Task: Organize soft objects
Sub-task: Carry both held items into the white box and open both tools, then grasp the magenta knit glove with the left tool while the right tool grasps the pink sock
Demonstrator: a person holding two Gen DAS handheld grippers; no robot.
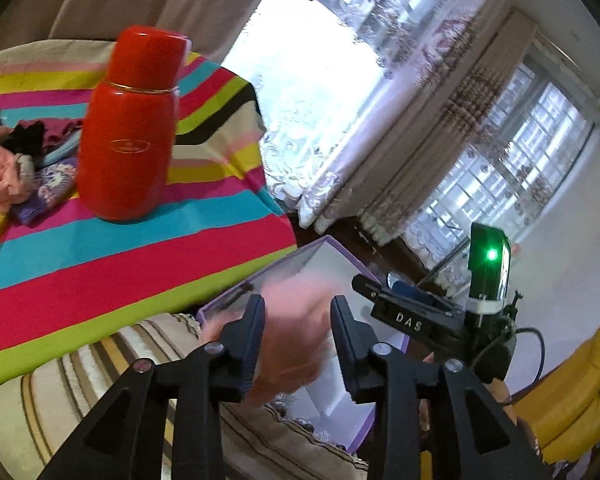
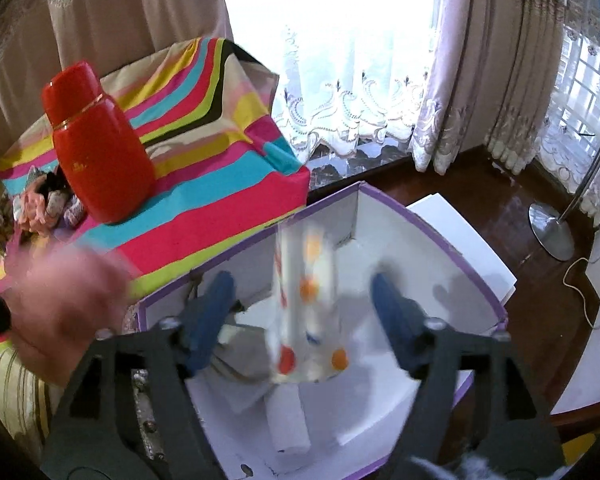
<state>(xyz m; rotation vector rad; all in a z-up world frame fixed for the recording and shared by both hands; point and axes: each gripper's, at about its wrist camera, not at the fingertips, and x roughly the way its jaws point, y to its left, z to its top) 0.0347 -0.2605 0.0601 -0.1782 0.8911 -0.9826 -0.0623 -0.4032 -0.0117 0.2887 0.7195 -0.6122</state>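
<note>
Two soft pieces drop into the purple-edged box (image 2: 440, 216): the right gripper (image 2: 300, 304) gapes around a dotted cloth (image 2: 306, 308), the left gripper (image 1: 298, 328) stands part-open over a pink cloth (image 1: 296, 332), and next I'd fetch from the pile (image 1: 20, 160) beside the box.

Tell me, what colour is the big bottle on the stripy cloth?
The bottle is bright red with a thin gold ring. The left wrist view shows it best.

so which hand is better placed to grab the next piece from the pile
Probably the right gripper: its fingers stand wide apart, the spotted cloth loose between them above the box. The left gripper has pink cloth filling its fingers, though the pile lies on its side.
</note>
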